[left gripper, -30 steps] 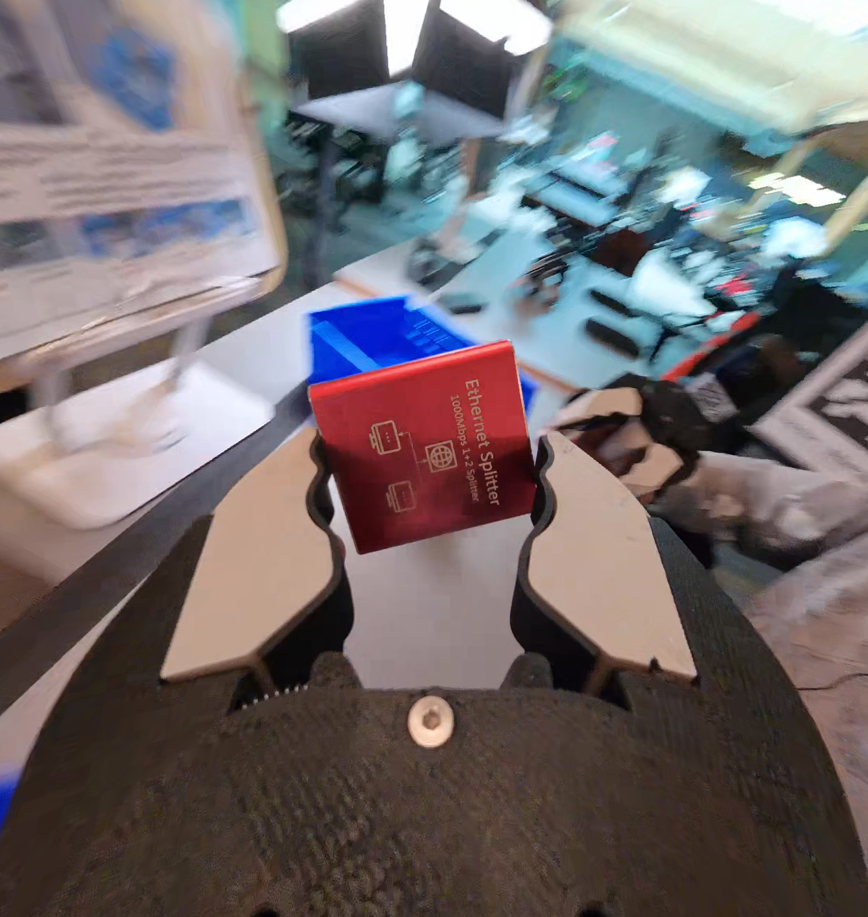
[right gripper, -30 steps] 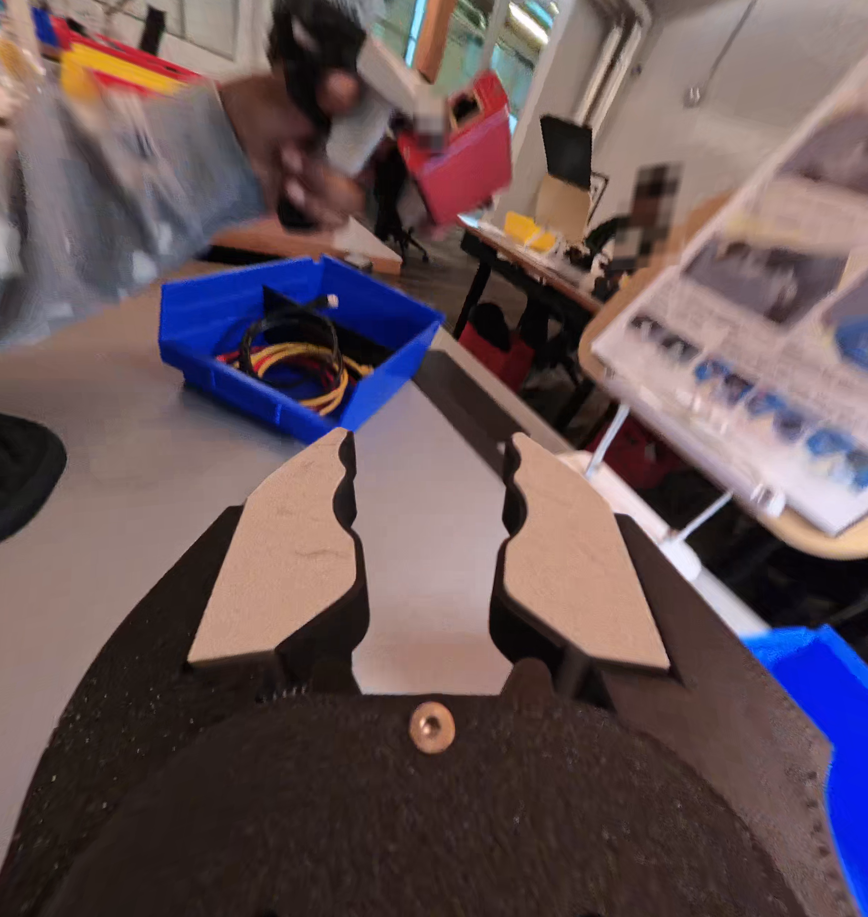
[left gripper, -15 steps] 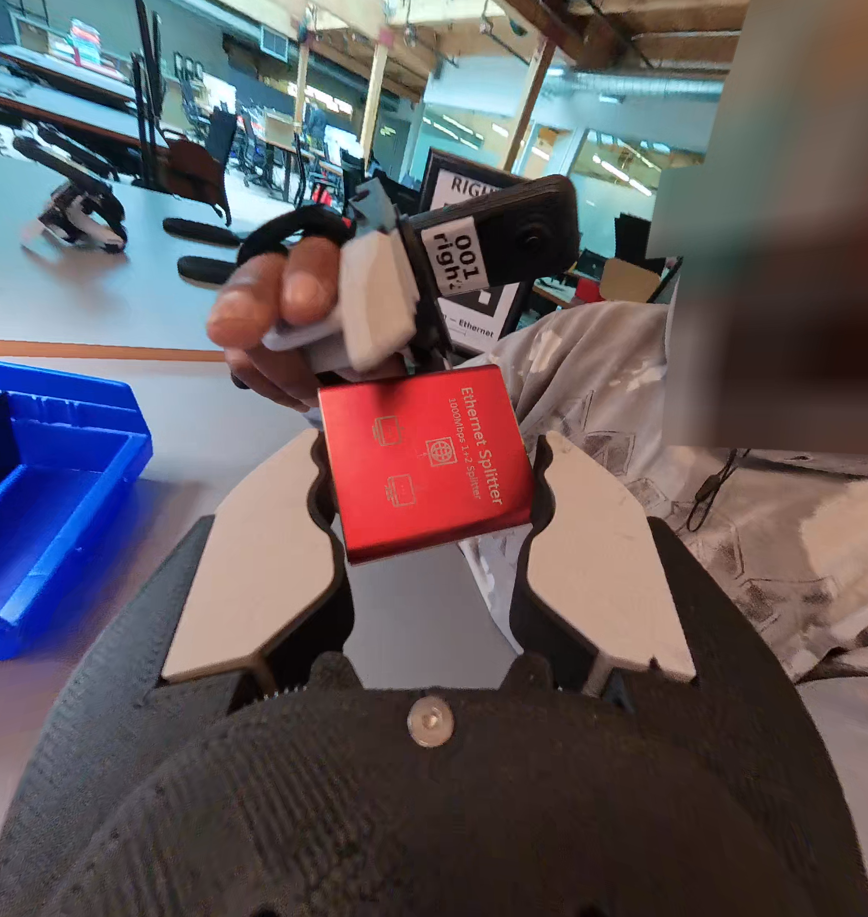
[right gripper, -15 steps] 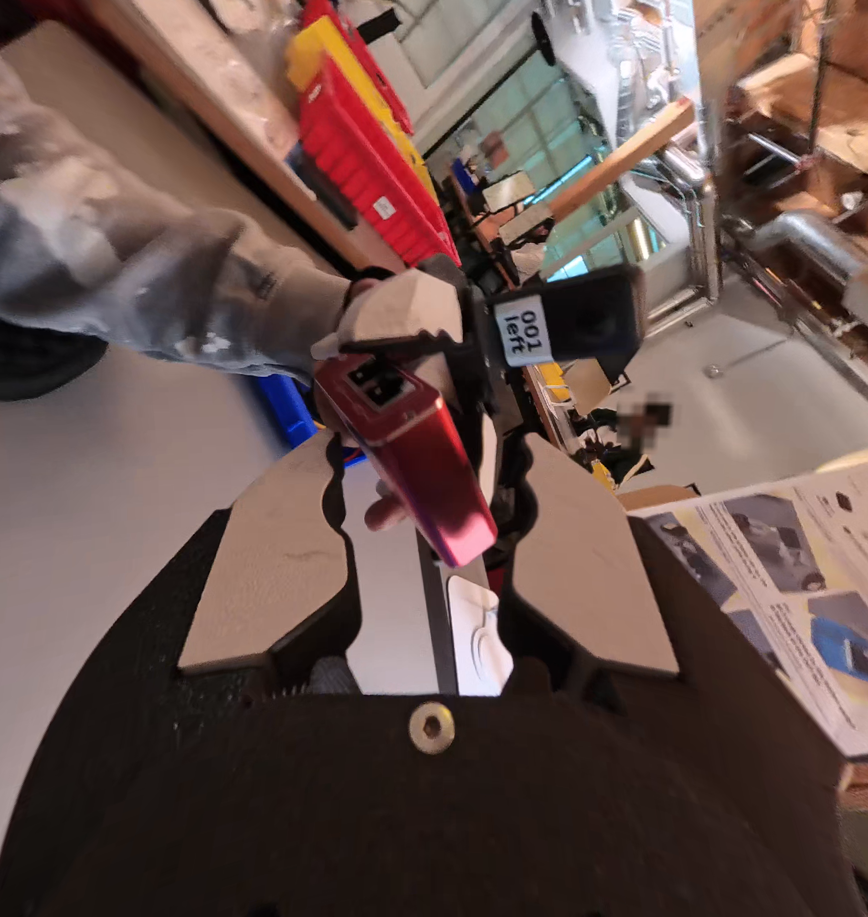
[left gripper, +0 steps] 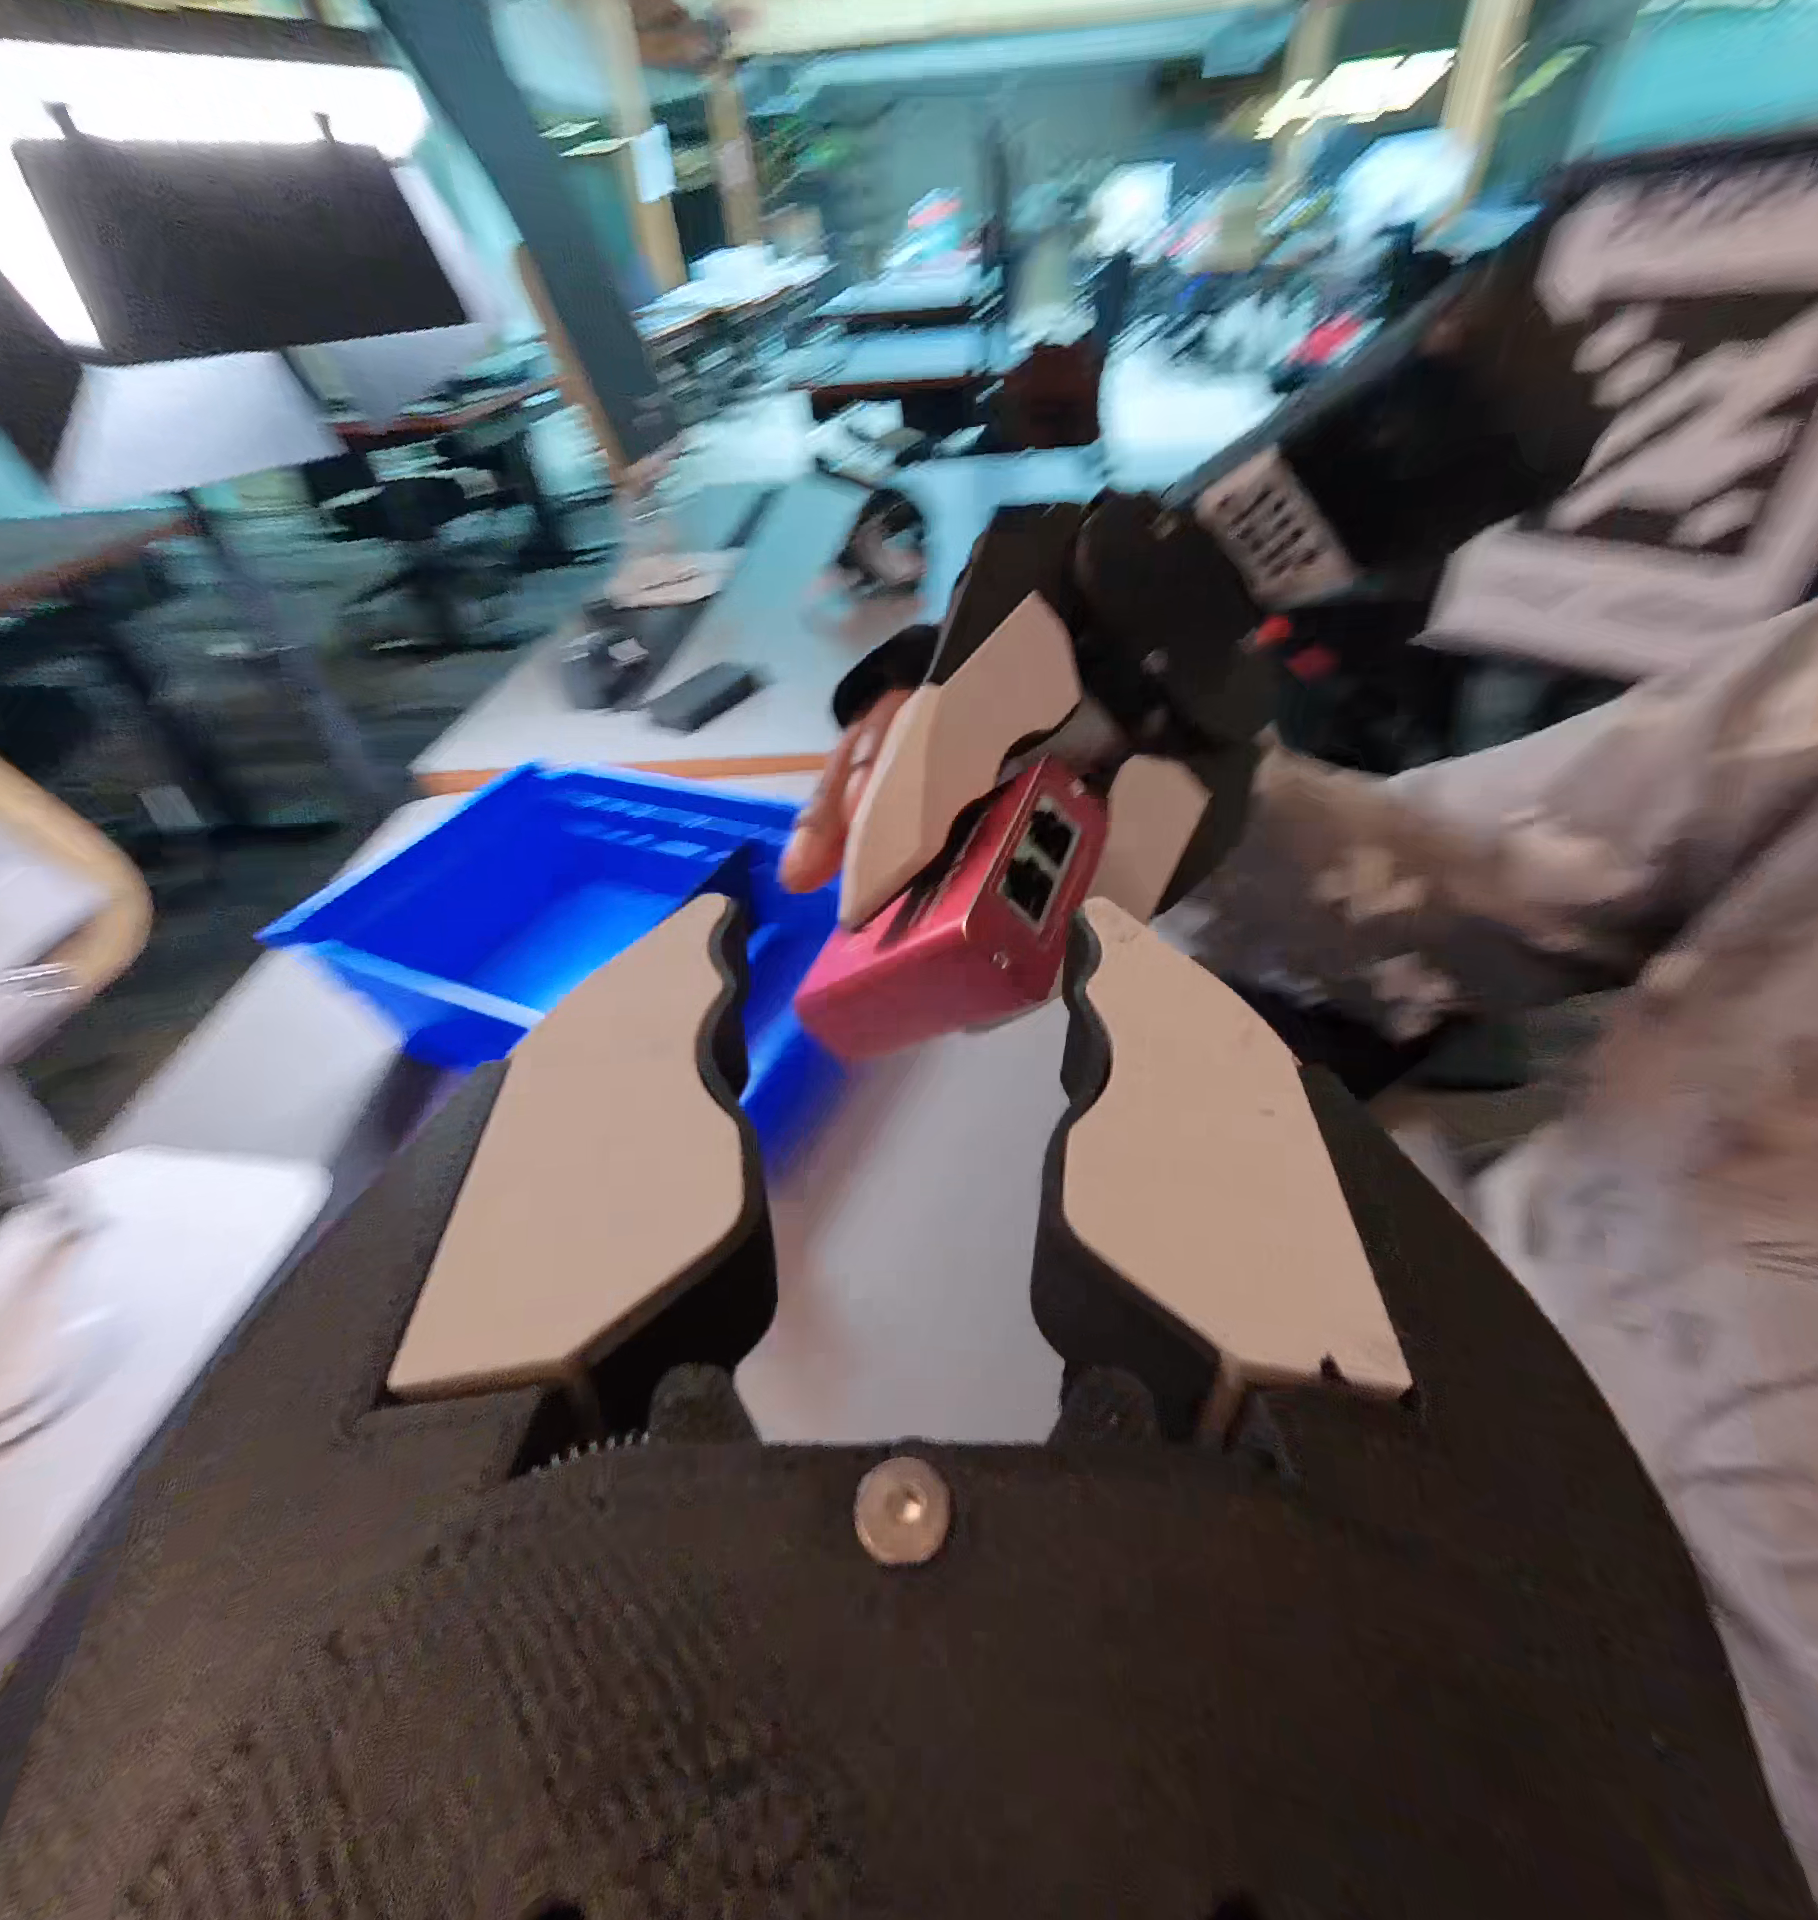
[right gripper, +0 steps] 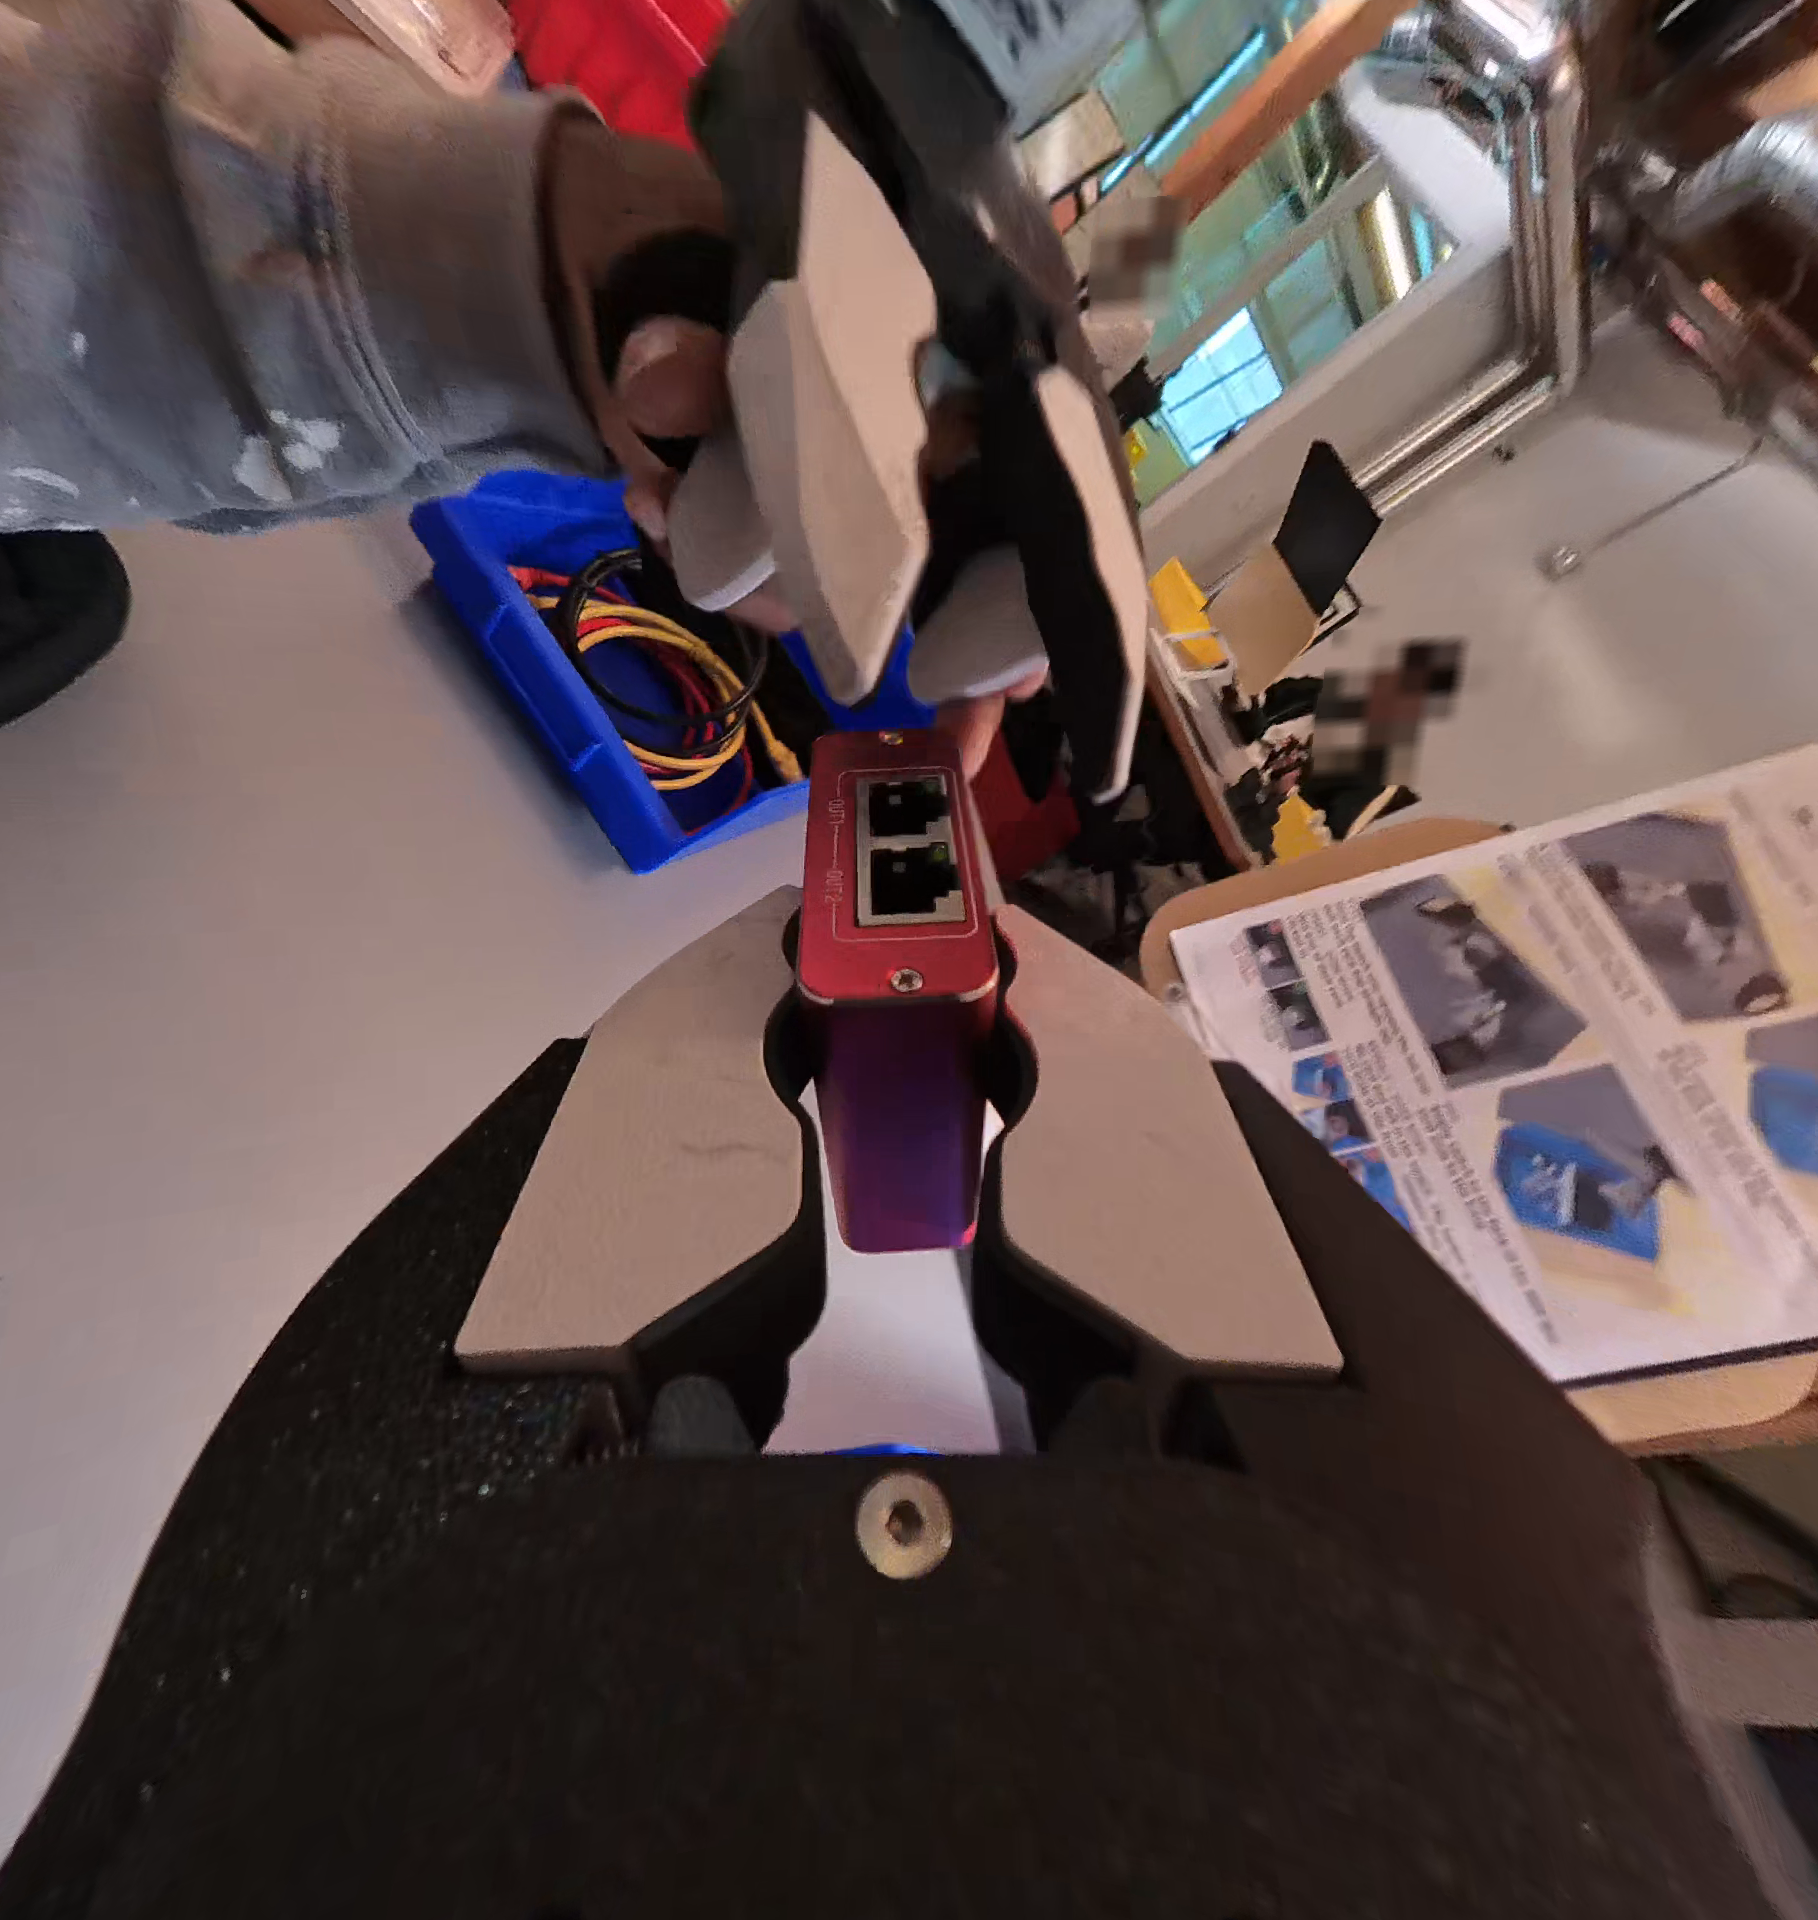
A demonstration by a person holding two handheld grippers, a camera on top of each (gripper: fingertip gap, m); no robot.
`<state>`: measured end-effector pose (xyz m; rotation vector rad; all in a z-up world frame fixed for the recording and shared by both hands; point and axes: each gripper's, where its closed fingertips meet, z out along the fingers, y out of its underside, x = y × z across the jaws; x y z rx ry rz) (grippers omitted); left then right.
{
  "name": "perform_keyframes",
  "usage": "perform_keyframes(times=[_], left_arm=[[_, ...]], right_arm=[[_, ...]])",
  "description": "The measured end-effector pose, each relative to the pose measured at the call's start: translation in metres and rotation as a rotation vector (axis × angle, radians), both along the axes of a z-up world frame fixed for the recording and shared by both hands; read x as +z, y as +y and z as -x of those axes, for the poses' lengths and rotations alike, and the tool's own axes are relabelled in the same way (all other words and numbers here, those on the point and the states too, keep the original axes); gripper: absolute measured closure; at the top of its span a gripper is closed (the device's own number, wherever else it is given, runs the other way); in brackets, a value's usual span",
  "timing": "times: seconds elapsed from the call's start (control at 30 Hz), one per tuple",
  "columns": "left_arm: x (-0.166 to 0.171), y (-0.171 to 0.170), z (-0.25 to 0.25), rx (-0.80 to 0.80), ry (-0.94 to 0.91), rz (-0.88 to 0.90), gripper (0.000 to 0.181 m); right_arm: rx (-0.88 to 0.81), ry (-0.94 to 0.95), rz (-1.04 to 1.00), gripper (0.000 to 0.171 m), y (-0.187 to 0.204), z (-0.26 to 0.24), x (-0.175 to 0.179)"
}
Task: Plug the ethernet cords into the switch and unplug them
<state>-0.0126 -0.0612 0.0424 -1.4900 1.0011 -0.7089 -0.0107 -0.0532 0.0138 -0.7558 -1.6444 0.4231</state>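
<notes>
Since half a second ago the red switch (right gripper: 897,997) has passed from our left gripper (left gripper: 900,940) to our right gripper (right gripper: 897,935); before, the left fingers clamped its flat sides, now they stand apart with nothing between them.

We take the switch as our landmark. It is held clear above the grey table (right gripper: 261,935), pinched on its two narrow sides by the right gripper's pale fingers (right gripper: 676,1122), which are closed firmly on it. Its port end points away from the right wrist camera, two dark sockets stacked one over the other. Small white markings run beside the sockets; we note them but do not record them.

In the left wrist view the switch (left gripper: 946,935) shows just beyond the left fingertips, not touching them, with the right gripper (left gripper: 1030,831) wrapped over it from behind. That view is badly blurred.

Beyond the switch, in the right wrist view, the left gripper (right gripper: 946,665) hangs just above the port end, fingers spread. Behind and left of the switch sits a blue bin (right gripper: 531,644) holding coiled ethernet cords (right gripper: 666,675), yellow, red and black; none is plugged in. Right of the switch, a printed sheet (right gripper: 1570,1039) with photographs and text rests on a wooden board.
</notes>
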Motion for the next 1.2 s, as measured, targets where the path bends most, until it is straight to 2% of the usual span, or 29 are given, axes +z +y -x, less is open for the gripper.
perform_keyframes(times=[0.03,0.2,0.3,0.4,0.5,0.7,0.87,0.93,1.03,1.1,1.2], left_arm=[[-0.004,0.001,0.000,0.046,0.069,-0.038,0.124],[-0.033,0.001,-0.017,0.075,0.309,-0.070,0.137],[-0.042,0.000,-0.024,0.045,0.350,-0.069,0.148],[-0.036,-0.004,-0.028,-0.001,0.292,-0.059,0.150],[-0.017,-0.012,-0.032,-0.059,0.168,-0.083,0.152],[0.036,-0.026,-0.027,-0.173,-0.245,-0.110,0.154],[0.060,-0.024,-0.017,-0.182,-0.491,-0.144,0.155],[0.060,-0.024,-0.017,-0.189,-0.507,-0.163,0.154],[0.058,-0.023,-0.018,-0.195,-0.499,-0.150,0.154],[0.053,-0.020,-0.018,-0.174,-0.447,-0.114,0.154],[0.037,-0.017,-0.019,-0.137,-0.292,-0.089,0.152]], right_arm=[[0.001,-0.004,0.026,0.143,0.003,0.000,-0.002],[0.026,-0.074,0.109,0.142,0.000,0.000,-0.014],[0.018,-0.129,0.099,0.142,0.002,-0.004,-0.022],[0.070,-0.102,0.141,0.142,-0.005,-0.008,-0.015],[0.166,0.003,0.216,0.141,-0.016,-0.011,0.004],[0.328,0.248,0.411,0.135,-0.030,-0.020,0.048],[0.370,0.380,0.559,0.133,-0.029,-0.013,0.062],[0.377,0.444,0.567,0.143,-0.028,-0.013,0.068],[0.374,0.431,0.580,0.143,-0.028,-0.016,0.069],[0.337,0.380,0.571,0.143,-0.024,-0.018,0.067],[0.258,0.189,0.548,0.143,-0.022,-0.020,0.049]])
